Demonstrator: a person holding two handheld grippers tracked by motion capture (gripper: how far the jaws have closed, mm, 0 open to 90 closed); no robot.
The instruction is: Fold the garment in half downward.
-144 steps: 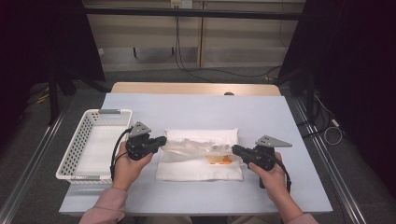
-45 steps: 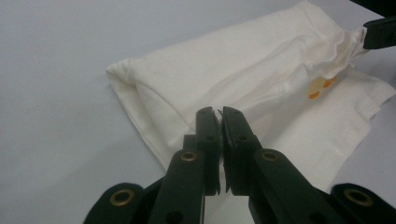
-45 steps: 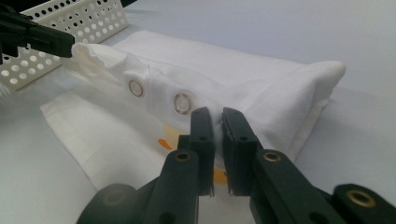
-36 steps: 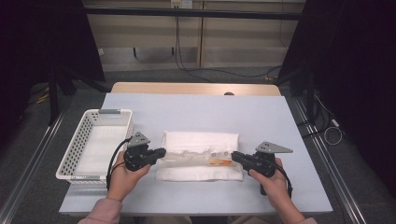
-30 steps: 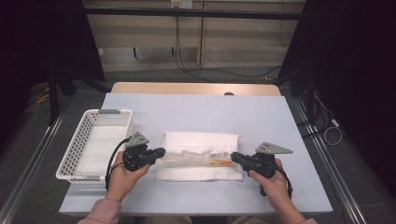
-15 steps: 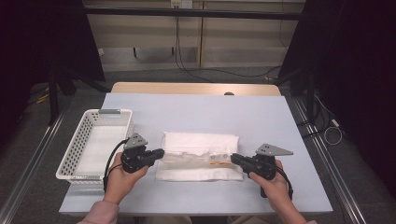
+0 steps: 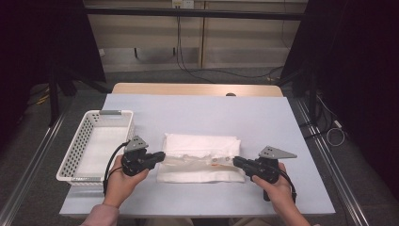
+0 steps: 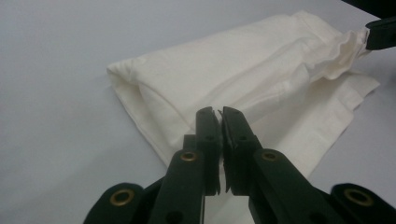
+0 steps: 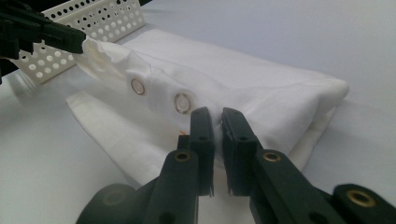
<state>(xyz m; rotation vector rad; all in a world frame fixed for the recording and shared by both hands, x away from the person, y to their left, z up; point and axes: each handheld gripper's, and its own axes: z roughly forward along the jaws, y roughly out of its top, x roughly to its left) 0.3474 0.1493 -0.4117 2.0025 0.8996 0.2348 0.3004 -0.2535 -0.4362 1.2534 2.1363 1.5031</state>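
While we are clamping the left gripper (image 7: 159,156) at nine o'clock and the right gripper (image 7: 236,161) at three o'clock onto the white eyeleted cloth (image 7: 200,164), it is lying mid-table (image 7: 263,117), stretched for folding.

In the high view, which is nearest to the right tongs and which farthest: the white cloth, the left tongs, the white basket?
1. White cloth: the right tongs are shut on its right end.
2. Left tongs: across the cloth, shut on its left end.
3. White basket: farthest, at the table's left edge.
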